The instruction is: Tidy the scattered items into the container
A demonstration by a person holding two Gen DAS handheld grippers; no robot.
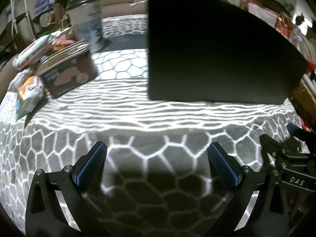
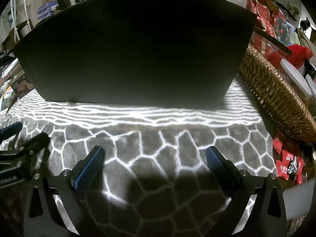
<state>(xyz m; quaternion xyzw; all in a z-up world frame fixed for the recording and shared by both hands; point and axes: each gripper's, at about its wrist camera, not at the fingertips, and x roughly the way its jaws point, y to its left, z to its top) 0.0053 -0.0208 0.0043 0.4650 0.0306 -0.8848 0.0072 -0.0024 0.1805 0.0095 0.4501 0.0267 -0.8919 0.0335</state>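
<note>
A tall black container [image 1: 217, 49] stands on the grey rug ahead, and it fills most of the right wrist view [image 2: 134, 49]; its inside is hidden. Scattered items lie left of it: a brown snack box [image 1: 69, 75], an orange-and-white packet [image 1: 29, 90], a red-and-white packet [image 1: 31, 53] and a dark-lidded canister [image 1: 86, 21]. Red packets [image 2: 288, 162] lie at the right. My left gripper [image 1: 157, 145] hangs open over bare rug with nothing between its blue pads. My right gripper [image 2: 155, 148] is open too, beside it and short of the container.
A wicker basket [image 2: 276, 90] holding lidded jars stands right of the container. The grey rug [image 1: 158, 118] has a white honeycomb pattern. Red bags and boxes are piled at the far right, a sofa stands behind. Each gripper shows at the edge of the other's view.
</note>
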